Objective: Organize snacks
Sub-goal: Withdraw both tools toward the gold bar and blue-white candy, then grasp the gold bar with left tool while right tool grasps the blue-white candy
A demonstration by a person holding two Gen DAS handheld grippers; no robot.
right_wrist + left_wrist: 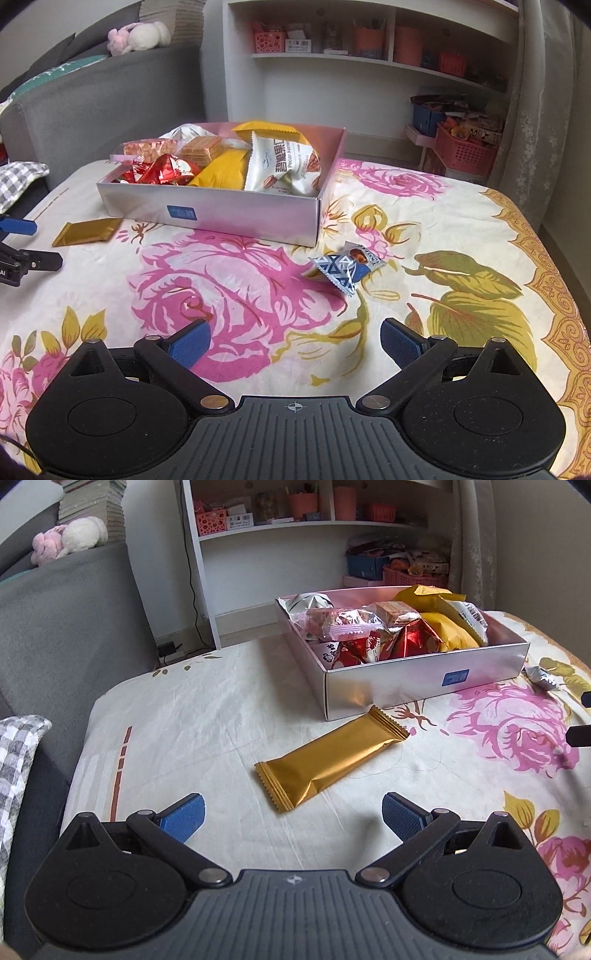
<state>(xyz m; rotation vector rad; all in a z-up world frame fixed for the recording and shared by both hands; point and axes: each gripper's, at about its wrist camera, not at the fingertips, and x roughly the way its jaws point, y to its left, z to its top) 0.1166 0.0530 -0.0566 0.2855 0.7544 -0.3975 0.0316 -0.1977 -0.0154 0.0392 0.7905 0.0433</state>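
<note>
A silver box (406,681) holds several snack packets; it also shows in the right wrist view (258,218). A gold bar wrapper (328,762) lies on the floral cloth just in front of the box, and shows in the right wrist view (86,232). My left gripper (293,814) is open and empty, just short of the gold bar. A small blue-and-white packet (345,267) lies right of the box and shows partly in the left wrist view (543,677). My right gripper (295,341) is open and empty, a little short of that packet.
A grey sofa (66,627) with a checked cushion (14,760) stands at the left. A white shelf unit (369,74) with baskets is behind the table. The table's right edge (554,266) has a gold border. The left gripper's fingers (22,243) show at the right view's left edge.
</note>
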